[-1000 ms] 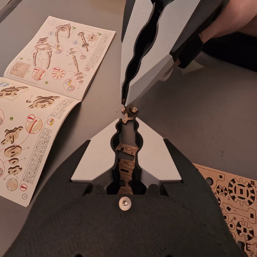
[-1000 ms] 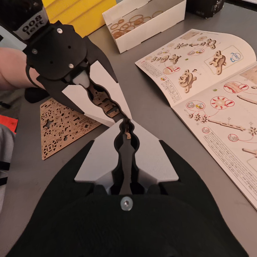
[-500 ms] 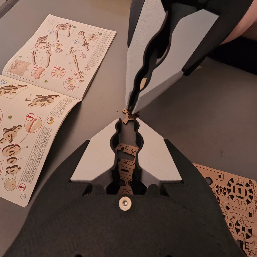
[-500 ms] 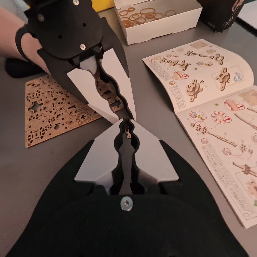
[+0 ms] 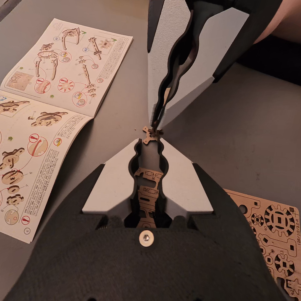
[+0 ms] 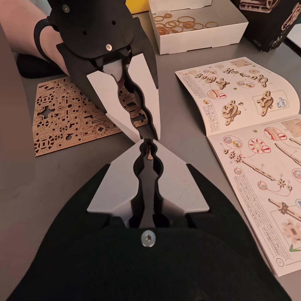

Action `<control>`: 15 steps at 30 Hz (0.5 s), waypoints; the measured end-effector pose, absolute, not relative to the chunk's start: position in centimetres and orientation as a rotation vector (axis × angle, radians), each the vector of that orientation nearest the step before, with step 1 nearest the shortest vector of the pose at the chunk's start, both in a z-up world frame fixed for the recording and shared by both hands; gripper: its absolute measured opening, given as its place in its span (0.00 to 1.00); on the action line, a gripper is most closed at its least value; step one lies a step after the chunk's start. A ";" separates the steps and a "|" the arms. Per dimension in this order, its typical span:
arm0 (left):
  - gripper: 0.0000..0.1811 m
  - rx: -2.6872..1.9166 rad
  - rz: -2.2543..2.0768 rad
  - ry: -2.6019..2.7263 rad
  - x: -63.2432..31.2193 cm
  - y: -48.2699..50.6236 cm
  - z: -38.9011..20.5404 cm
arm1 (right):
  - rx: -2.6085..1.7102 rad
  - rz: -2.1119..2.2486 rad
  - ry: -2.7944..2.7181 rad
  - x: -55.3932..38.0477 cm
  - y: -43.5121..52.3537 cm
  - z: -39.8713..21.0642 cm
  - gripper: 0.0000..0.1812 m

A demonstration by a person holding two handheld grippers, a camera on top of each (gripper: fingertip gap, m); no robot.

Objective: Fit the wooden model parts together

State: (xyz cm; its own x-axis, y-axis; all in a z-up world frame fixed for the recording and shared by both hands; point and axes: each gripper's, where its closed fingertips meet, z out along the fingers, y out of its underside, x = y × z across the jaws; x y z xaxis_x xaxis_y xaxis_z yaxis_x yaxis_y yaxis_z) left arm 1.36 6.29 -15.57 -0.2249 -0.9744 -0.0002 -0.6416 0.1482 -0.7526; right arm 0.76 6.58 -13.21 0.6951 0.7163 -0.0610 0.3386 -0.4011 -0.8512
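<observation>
My left gripper (image 5: 149, 140) is shut on a small star-shaped wooden piece (image 5: 150, 134) and holds it at its tips above the grey table. My right gripper (image 6: 148, 140) is shut on a thin wooden strip (image 6: 149, 151), which shows edge-on between its fingers. In the left wrist view the right gripper (image 5: 156, 126) comes down from above, its tip touching the star piece. In the right wrist view the left gripper (image 6: 148, 136) meets mine tip to tip. The joint between the two parts is hidden by the fingertips.
A laser-cut wooden parts sheet (image 6: 65, 117) lies flat under the left gripper and also shows in the left wrist view (image 5: 276, 228). An open instruction booklet (image 6: 252, 130) lies beside it. A white box of rubber bands (image 6: 195, 42) and a dark box (image 6: 268, 24) stand at the back. The grippers are tip to tip, or close to it.
The right gripper has swung more upright over the star piece, its tip staying on it. The left gripper has tilted steeper in the right wrist view. Both stay shut.
</observation>
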 end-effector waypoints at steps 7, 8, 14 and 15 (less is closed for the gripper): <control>0.10 -1.519 -0.886 1.953 1.3 6.1 -15.6 | -2.033 0.690 -0.728 0.7 6.6 -13.3 0.01; 0.13 -1.512 -0.895 1.964 1.2 5.9 -15.6 | -2.042 0.704 -0.700 1.0 6.7 -13.3 0.01; 0.19 -1.452 -0.914 2.019 1.1 5.2 -15.5 | -2.026 0.715 -0.729 0.7 6.7 -13.3 0.01; 0.19 -1.440 -0.918 2.017 1.2 5.1 -15.4 | -2.028 0.727 -0.725 0.7 6.6 -13.3 0.01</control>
